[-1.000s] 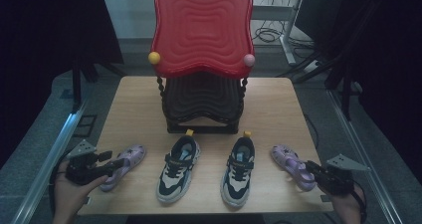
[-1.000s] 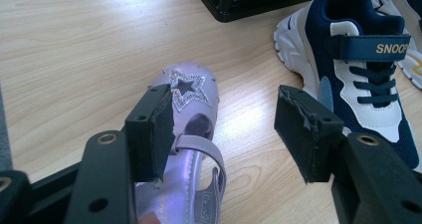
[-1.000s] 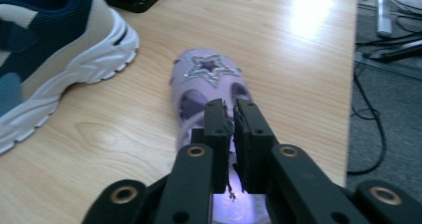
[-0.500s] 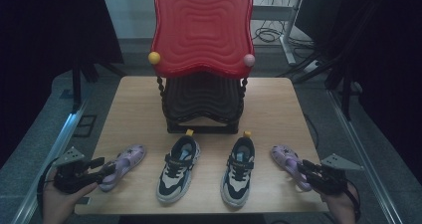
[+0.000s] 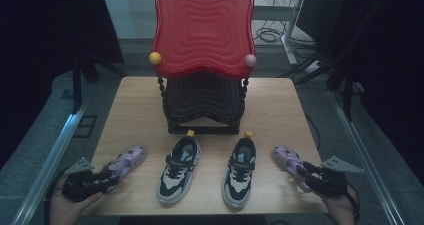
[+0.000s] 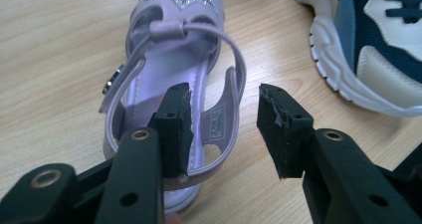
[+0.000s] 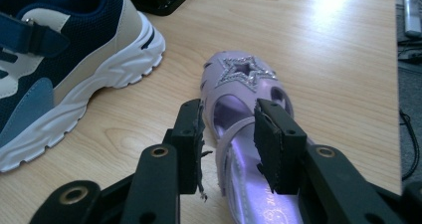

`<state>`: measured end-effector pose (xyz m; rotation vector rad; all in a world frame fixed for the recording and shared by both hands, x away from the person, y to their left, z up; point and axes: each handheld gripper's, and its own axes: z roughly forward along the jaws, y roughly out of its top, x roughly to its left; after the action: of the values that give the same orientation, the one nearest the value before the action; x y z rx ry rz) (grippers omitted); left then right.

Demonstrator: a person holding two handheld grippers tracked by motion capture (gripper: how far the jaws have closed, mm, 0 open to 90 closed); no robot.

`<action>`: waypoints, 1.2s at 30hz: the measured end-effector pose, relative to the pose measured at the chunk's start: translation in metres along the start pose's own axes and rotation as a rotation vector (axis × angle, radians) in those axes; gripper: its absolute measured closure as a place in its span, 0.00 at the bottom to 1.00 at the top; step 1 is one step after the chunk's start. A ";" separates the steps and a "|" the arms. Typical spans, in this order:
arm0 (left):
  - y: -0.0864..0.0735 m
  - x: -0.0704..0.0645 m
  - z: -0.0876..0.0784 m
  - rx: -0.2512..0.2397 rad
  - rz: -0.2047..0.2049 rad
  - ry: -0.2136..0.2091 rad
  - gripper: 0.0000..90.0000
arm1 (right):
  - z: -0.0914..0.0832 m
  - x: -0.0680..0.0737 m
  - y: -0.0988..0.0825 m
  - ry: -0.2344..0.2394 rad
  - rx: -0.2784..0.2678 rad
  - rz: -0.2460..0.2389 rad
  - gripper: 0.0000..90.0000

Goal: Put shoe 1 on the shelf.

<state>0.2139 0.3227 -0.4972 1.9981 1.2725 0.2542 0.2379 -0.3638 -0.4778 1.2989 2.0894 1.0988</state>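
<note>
Two purple star sandals lie at the table's near corners. The left sandal (image 5: 127, 159) (image 6: 174, 30) has its heel strap between the jaws of my left gripper (image 5: 111, 175) (image 6: 224, 99). One jaw is inside the heel and the other outside, clear of the strap. These jaws have just been closing. My right gripper (image 5: 303, 173) (image 7: 228, 117) straddles the side wall of the right sandal (image 5: 286, 157) (image 7: 244, 72). Its jaws have just been opening, with gaps at both pads.
A pair of navy and white sneakers (image 5: 179, 170) (image 5: 240, 171) stands between the sandals, close to each gripper (image 6: 378, 45) (image 7: 64, 50). Behind them a black rack (image 5: 202, 102) with a red wavy top (image 5: 202, 30) occupies the wooden table (image 5: 135, 105).
My left gripper has sunk toward the near table edge, down around the left sandal's heel. The right gripper has stayed at the right sandal.
</note>
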 end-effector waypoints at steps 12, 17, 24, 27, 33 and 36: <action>0.009 -0.008 0.017 0.020 0.044 -0.018 0.79 | 0.002 -0.003 -0.002 0.011 0.007 0.009 0.71; 0.008 -0.005 0.018 0.025 0.039 -0.017 0.86 | -0.003 -0.005 -0.002 0.074 0.025 0.003 0.65; 0.007 -0.002 0.017 0.028 0.034 -0.022 0.89 | -0.004 -0.007 -0.004 0.061 0.037 0.018 0.66; 0.007 -0.001 0.017 0.032 0.034 -0.030 0.90 | -0.002 -0.008 -0.005 0.090 0.081 0.006 0.68; 0.008 0.000 0.018 0.034 0.027 -0.040 0.88 | -0.002 -0.012 -0.008 0.101 0.099 0.022 0.73; 0.008 0.000 0.018 0.035 0.028 -0.039 0.89 | 0.002 -0.012 -0.009 0.111 0.113 0.025 0.77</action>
<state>0.2287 0.3124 -0.5046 2.0421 1.2333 0.2064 0.2401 -0.3755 -0.4869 1.3473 2.2518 1.1003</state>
